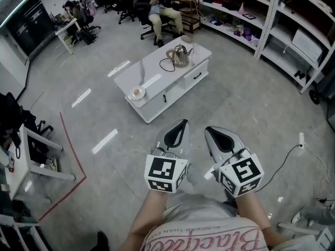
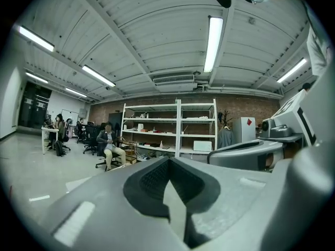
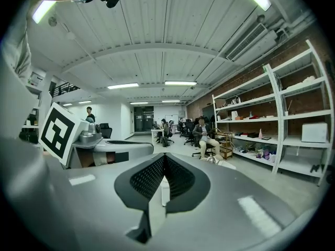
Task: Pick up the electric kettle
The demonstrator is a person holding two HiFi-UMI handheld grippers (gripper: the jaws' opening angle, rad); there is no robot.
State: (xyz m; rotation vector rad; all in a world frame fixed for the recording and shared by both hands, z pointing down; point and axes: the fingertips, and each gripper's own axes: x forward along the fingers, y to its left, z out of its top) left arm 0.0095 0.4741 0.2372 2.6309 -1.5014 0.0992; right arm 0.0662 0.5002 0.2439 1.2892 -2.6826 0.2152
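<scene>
Closest, at 6 o'clock in the head view: L gripper [image 1: 182, 123] & R gripper [image 1: 208, 130], side by side, both pointing to 12 o'clock. Their marker cubes sit just over the person's shirt.

L gripper [image 2: 168, 158] in its own view: jaws pressed together at the tips, nothing between them. R gripper [image 3: 164, 156] is the same, jaws tight together and holding nothing. So both hands are empty.

Past them there's just bare grey floor [image 1: 120, 156] w/ a red tape line [image 1: 73, 156] at 9 o'clock.

Further out, at 12 o'clock, is a low white table [image 1: 152, 69]. The electric kettle [image 1: 179, 55] stands upright on its far half, w/ a black cord [image 1: 167, 65] looped just beside it. A small cup [image 1: 137, 93] sits on the near-left corner, well apart from the kettle.

Farthest: a seated person [image 1: 154, 7] at 12 o'clock, and shelves [image 1: 293, 30] at 2 o'clock.

Step in hand, I think: the very start, i.e. getting over to the table. The kettle is far from both grippers, nothing touched yet.

Next move needs: get close to the table, open one gripper's jaws wide, line them up w/ the kettle handle. It's too small here to tell which way the handle faces. Mind the cord, it could drag.
</scene>
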